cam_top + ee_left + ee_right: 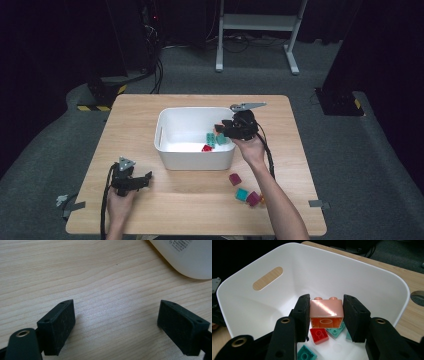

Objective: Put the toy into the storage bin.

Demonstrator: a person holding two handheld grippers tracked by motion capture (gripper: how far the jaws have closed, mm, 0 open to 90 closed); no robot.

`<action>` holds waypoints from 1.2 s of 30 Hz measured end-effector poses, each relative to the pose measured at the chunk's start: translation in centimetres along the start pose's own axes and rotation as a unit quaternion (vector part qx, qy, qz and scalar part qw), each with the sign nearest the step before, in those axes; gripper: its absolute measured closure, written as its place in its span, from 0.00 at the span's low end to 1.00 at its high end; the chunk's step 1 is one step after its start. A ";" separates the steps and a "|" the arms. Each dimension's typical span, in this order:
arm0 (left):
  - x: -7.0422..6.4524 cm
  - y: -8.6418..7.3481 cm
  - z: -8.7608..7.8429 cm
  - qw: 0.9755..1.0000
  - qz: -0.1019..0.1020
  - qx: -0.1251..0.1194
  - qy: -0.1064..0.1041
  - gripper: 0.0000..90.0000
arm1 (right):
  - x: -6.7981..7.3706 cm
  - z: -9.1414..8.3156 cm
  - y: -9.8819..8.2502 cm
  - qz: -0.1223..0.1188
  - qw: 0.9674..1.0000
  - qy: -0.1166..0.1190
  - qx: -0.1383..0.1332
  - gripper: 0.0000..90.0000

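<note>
My right gripper (pixel 326 315) is shut on an orange brick (pixel 327 311), held over the inside of the white bin (pixel 372 277). Below it on the bin floor lie a red brick (pixel 319 335) and teal bricks (pixel 305 353). From above, the right gripper (pixel 231 129) hangs over the bin's right rim (pixel 235 145), with teal bricks (pixel 215 139) and a red brick (pixel 206 148) inside. My left gripper (pixel 145 179) rests near the table's front left, open, with only bare wood between its pads (pixel 58 326). The bin's corner (pixel 185 257) shows at the upper right of the left gripper view.
On the wooden table (pixel 200 200) right of the bin's front lie a dark red brick (pixel 235 179), a teal brick (pixel 242 194) and a magenta brick (pixel 253 199). A white stand's legs (pixel 255 25) rise beyond the table's far edge.
</note>
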State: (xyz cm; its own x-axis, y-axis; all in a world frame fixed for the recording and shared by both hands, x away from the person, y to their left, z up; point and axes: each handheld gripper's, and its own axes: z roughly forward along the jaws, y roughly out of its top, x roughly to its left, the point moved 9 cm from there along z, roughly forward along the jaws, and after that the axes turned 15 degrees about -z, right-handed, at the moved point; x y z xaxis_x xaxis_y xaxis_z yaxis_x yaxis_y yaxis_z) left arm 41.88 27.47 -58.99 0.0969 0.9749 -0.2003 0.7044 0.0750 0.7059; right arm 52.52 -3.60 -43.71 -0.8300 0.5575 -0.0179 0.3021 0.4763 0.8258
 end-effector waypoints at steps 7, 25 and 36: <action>0.0 0.0 0.0 1.000 0.000 -0.001 -0.001 0.16 | 0.0 0.7 -0.3 0.004 1.000 0.007 0.009 0.52; 0.0 0.0 0.0 1.000 0.001 0.000 -0.001 0.16 | 0.6 -3.1 -1.0 -0.011 0.999 -0.023 -0.022 0.42; 0.0 0.0 0.0 1.000 0.000 0.000 -0.001 0.16 | 1.3 -6.5 -3.1 -0.013 0.998 -0.042 -0.039 0.43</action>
State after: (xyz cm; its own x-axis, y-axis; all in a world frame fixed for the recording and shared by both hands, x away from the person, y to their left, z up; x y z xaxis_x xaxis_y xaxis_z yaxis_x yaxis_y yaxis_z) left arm 41.92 27.48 -58.99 0.0984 0.9747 -0.2006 0.7038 0.0743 0.7065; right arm 47.45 -8.70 -42.63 -0.7938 0.6022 -0.0851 0.2407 0.4396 0.8653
